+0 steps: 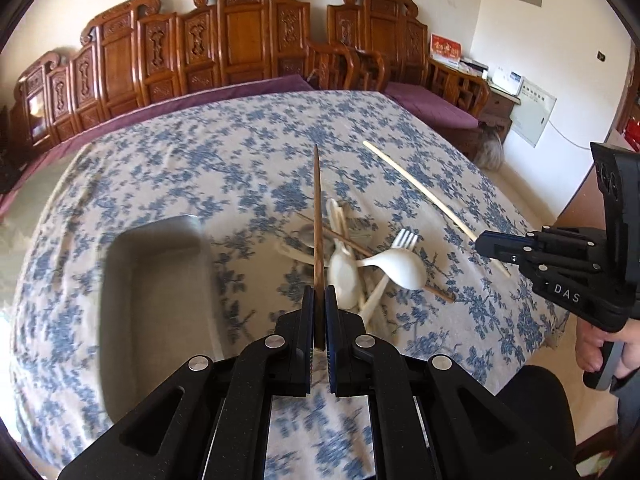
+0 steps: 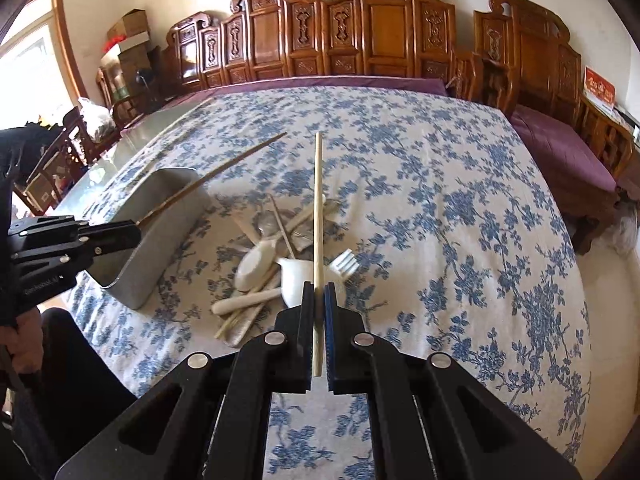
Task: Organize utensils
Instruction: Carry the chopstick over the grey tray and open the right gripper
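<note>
Sorting step underway: left gripper jaws clamping dark chopstick, right gripper jaws gripping pale chopstick, both above utensil pile. Next: dropping both lengthwise into metal tray, left of pile on tabletop.

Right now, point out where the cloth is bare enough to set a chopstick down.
Free: the cloth right of the utensil pile, and the far stretch toward the purple cushion. Crowded: the pile itself and the narrow strip between it and the metal tray.
</note>
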A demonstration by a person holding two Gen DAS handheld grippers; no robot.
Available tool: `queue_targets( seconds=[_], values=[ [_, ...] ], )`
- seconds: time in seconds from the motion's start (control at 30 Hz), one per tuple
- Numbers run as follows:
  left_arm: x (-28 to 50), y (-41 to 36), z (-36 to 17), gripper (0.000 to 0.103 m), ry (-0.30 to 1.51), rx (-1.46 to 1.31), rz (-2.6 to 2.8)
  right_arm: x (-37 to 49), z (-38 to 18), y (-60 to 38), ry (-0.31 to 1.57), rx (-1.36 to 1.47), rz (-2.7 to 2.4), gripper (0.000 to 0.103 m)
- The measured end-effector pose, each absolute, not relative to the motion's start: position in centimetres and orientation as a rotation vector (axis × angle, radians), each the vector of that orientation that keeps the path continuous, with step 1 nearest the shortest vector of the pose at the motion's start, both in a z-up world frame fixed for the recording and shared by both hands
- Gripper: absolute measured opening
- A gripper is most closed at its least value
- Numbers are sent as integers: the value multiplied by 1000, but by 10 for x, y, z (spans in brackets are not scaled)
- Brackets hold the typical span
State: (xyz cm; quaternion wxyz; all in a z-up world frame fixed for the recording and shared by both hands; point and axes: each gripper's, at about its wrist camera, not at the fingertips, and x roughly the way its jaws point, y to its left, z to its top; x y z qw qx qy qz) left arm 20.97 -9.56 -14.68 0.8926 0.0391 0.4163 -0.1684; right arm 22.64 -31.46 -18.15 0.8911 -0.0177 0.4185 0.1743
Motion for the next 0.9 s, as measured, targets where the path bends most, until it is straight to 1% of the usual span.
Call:
queue_targets(
  seconds=[0.27, 0.53, 0.7, 0.9],
  values=[
    [193, -43, -135, 4, 848, 68, -318, 214, -162, -277, 831, -61, 413, 6],
    [182, 3, -136, 4, 856, 65, -274, 208, -156, -232, 826, -78, 471, 6],
    [181, 24, -147, 4, 879, 70, -246, 209, -155, -205, 829, -91, 504, 6],
    [191, 42, -174, 4, 959, 59, -208, 207, -159, -175, 848, -101, 535, 6]
  ],
)
